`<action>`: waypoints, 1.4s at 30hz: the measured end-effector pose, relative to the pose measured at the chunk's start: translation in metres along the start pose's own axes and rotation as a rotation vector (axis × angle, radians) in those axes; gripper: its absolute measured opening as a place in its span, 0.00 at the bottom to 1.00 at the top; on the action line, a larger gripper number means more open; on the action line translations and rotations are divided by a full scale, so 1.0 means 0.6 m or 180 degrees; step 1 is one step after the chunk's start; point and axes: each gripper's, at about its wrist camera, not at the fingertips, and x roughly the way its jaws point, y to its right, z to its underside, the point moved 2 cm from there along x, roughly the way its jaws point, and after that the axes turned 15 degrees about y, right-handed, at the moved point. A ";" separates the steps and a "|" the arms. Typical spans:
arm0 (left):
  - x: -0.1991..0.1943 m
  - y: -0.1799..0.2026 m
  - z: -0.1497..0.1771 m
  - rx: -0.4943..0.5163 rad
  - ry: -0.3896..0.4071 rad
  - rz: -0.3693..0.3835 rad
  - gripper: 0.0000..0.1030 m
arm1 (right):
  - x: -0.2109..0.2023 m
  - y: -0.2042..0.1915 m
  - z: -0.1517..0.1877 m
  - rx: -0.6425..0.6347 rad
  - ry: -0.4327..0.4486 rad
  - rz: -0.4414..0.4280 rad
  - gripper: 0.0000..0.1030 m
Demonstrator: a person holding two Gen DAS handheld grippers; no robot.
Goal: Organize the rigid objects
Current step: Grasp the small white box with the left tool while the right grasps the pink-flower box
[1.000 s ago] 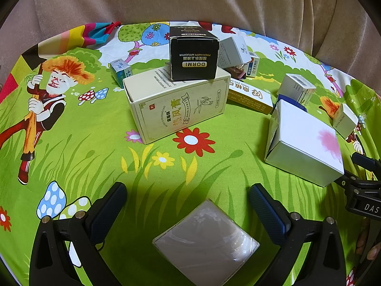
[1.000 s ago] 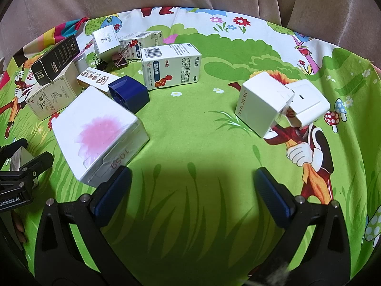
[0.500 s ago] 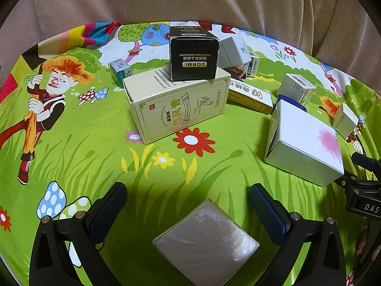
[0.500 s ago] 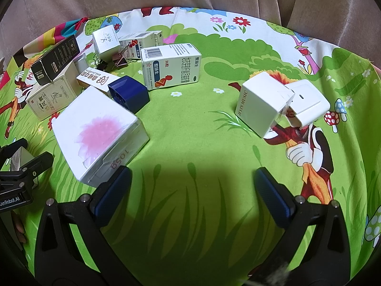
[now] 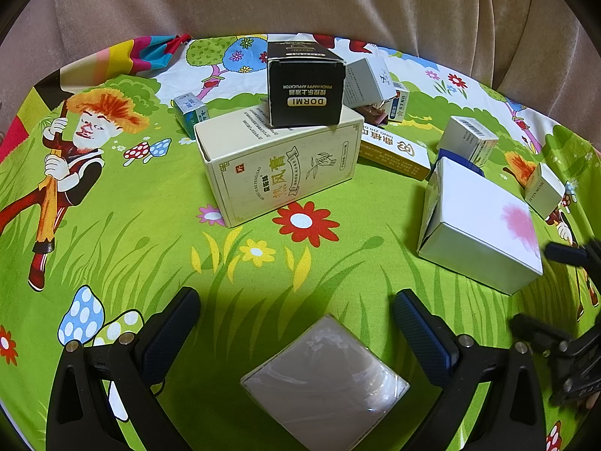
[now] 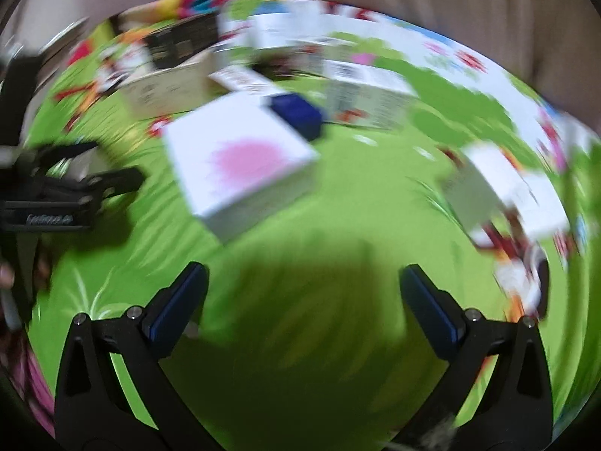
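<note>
Left tongs (image 5: 296,323): jaws apart, empty, low over the cartoon-print cloth (image 5: 112,248), with a film-wrapped box (image 5: 325,383) lying between and just below them. Right tongs (image 6: 304,300): jaws apart, empty, view smeared by blur.

Ahead of the left tongs: cream carton (image 5: 278,165) lying on its side, black DORMI box (image 5: 306,88) resting on top. Behind and right: yellow-edged flat box (image 5: 394,148), grey cube box (image 5: 366,82), barcoded white box (image 5: 467,139). Far left: small teal box (image 5: 189,112). Right: white box with pink bloom (image 5: 480,221), navy box (image 6: 296,112) touching its rear edge, small white box (image 5: 544,189) beyond.

Step in hand, as judged: right tongs nearing the bloom box. Best done by squaring the jaws across opposite flat faces, closing at mid-height, lifting straight, and clearing the navy box. Fine detail in the right view too blurred to tell.
</note>
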 end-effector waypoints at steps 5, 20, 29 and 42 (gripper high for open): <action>0.000 0.000 0.000 0.0000 0.0000 0.0000 1.00 | 0.073 -0.021 -0.061 -0.0243 -0.0076 -0.0310 1.00; 0.020 -0.043 -0.018 0.0561 -0.0031 0.0528 1.00 | -0.067 -0.031 0.040 -0.0094 0.0209 -0.0084 0.68; 0.075 -0.068 -0.086 0.0682 -0.0311 0.0914 0.95 | -0.060 -0.032 0.036 -0.0056 0.0196 -0.0084 0.70; -0.047 -0.071 0.013 0.0215 0.0119 0.0732 0.44 | -0.063 -0.035 0.035 -0.0065 0.0201 -0.0010 0.69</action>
